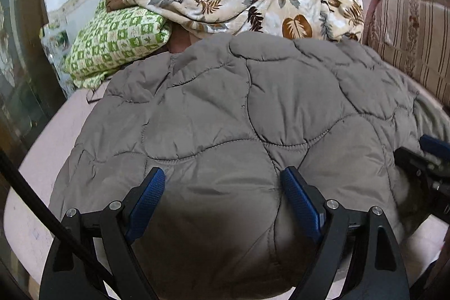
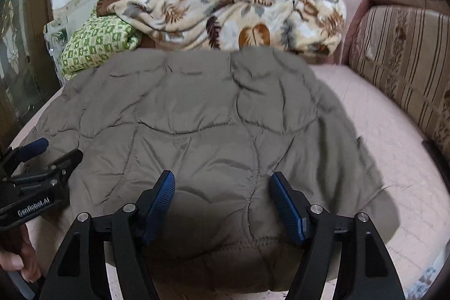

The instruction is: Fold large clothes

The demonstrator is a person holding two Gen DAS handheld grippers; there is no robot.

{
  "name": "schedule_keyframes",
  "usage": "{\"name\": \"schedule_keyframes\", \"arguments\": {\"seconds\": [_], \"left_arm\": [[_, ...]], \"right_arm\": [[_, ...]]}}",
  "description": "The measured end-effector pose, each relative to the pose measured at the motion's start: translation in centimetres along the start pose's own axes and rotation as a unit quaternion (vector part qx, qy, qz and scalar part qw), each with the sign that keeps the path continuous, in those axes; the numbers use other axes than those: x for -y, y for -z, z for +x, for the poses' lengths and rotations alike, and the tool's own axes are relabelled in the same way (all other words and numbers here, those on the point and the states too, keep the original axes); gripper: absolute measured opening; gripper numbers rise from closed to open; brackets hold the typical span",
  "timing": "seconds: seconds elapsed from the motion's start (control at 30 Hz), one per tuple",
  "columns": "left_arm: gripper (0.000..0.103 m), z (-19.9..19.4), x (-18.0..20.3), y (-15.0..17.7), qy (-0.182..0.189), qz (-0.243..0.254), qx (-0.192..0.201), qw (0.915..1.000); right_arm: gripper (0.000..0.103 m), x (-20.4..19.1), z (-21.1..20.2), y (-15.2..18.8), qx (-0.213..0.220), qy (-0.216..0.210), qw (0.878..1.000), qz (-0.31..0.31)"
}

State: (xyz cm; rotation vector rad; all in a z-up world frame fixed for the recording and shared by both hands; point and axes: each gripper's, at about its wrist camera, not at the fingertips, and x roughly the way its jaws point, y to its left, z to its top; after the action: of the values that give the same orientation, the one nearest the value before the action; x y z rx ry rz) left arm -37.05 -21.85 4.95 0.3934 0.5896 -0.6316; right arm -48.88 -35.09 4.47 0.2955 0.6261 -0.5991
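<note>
Grey quilted jacket is lying spread flat on the pink bed sheet, filling the centre of both wrist views, near hem running toward 6 o'clock under both tools. Left gripper is hovering over the near part of the jacket, jaws standing wide apart, blue pads gripping nothing; can't tell if the tips are touching fabric. Right gripper is sitting just beside it, also spread wide, nothing between its blue pads, positioned over the jacket's stitched near edge at 6 o'clock. Right wrist view is showing the left gripper at 9 o'clock, with the person's hand wrapping its handle at 8 o'clock. Left wrist view is catching the right gripper at 3 o'clock, partly cut off by the frame. Jacket's right edge is ending at about 4 o'clock in the right view, bare sheet beyond it. Leaf-print blanket is bunching up at 12 o'clock, touching the jacket's far edge. Green checked pillow is sitting at 10 o'clock, partly under the blanket. Striped cushion is leaning at 2 o'clock, well apart from the jacket in the right view.
</note>
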Motion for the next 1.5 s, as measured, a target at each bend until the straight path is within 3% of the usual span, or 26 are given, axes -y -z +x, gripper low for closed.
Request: {"name": "schedule_keyframes", "arguments": {"seconds": [0.5, 0.63, 0.77, 0.83, 0.87, 0.93, 0.97, 1.1, 1.2, 1.33, 1.5], "left_arm": [[0.086, 0.6, 0.3, 0.4, -0.003, 0.001, -0.001, 1.0], [0.086, 0.5, 0.3, 0.4, 0.003, -0.005, -0.002, 1.0], [0.086, 0.5, 0.3, 0.3, 0.004, -0.007, -0.003, 1.0], [0.086, 0.5, 0.2, 0.4, 0.005, -0.008, -0.003, 1.0], [0.086, 0.5, 0.2, 0.4, 0.005, -0.008, -0.002, 1.0], [0.086, 0.4, 0.2, 0.4, 0.006, -0.009, -0.002, 0.9999], [0.086, 0.5, 0.1, 0.4, 0.005, -0.008, -0.002, 1.0], [0.086, 0.4, 0.1, 0.4, 0.006, -0.006, -0.001, 1.0], [0.086, 0.2, -0.1, 0.3, 0.012, -0.008, 0.001, 0.9999], [0.085, -1.6, -1.8, -0.1, 0.022, -0.024, 0.012, 0.9994], [0.085, -3.0, -6.8, -0.9, -0.017, -0.077, 0.035, 0.9962]], "right_arm": [[0.079, 0.0, 1.3, 0.3, -0.02, -0.004, 1.0, 0.002], [0.079, 0.3, -0.4, 0.0, 0.001, -0.013, 1.0, 0.016], [0.079, 1.9, -3.3, -0.1, 0.052, 0.019, 0.998, 0.03], [0.079, 3.2, -3.6, -0.2, 0.055, 0.037, 0.997, 0.046], [0.077, 4.1, -3.5, -0.1, 0.051, 0.041, 0.996, 0.061], [0.062, 5.9, -3.0, 0.0, 0.036, 0.034, 0.994, 0.095], [0.06, 6.5, -2.6, 0.1, 0.028, 0.035, 0.994, 0.104], [0.06, 7.9, -0.2, 0.7, -0.019, 0.02, 0.99, 0.136], [0.061, 8.3, 0.3, 0.9, -0.026, 0.01, 0.988, 0.154], [0.061, 8.9, -0.3, 1.0, -0.027, -0.003, 0.985, 0.173], [0.061, 9.6, -3.7, -0.3, 0.036, -0.028, 0.98, 0.191]]}}
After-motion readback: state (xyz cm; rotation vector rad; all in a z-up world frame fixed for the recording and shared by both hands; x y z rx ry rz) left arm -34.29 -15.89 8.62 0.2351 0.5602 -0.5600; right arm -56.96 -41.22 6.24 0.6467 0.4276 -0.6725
